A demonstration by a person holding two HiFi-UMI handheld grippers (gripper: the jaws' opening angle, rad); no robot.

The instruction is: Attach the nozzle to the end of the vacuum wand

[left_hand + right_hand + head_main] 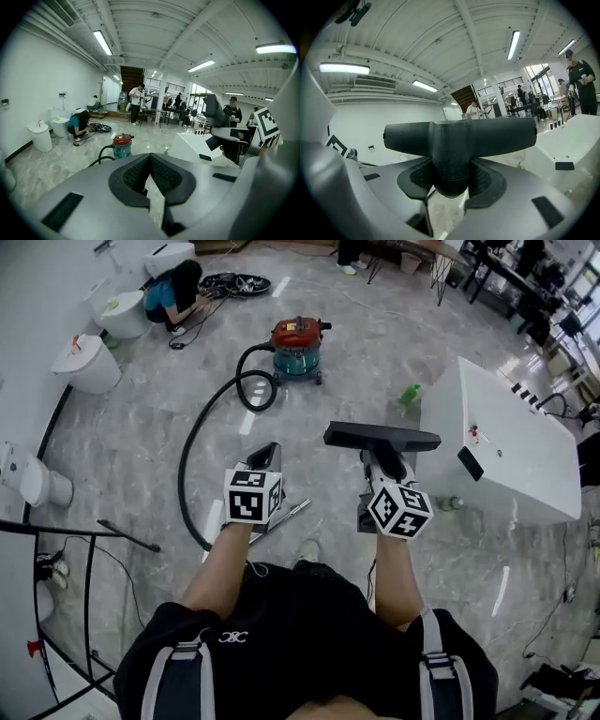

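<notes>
My right gripper is shut on the neck of a wide black floor nozzle, held crosswise above the floor; in the right gripper view the nozzle fills the space between the pads. My left gripper is shut with nothing in it, its pads meeting at the tips. Just below the left gripper a silver wand lies on the floor. A black hose loops from there to the red and teal vacuum cleaner, which also shows ahead in the left gripper view.
A white box-like table stands at the right, a green bottle on the floor beside it. White toilets line the left wall, where a person crouches. A black metal frame stands at the near left.
</notes>
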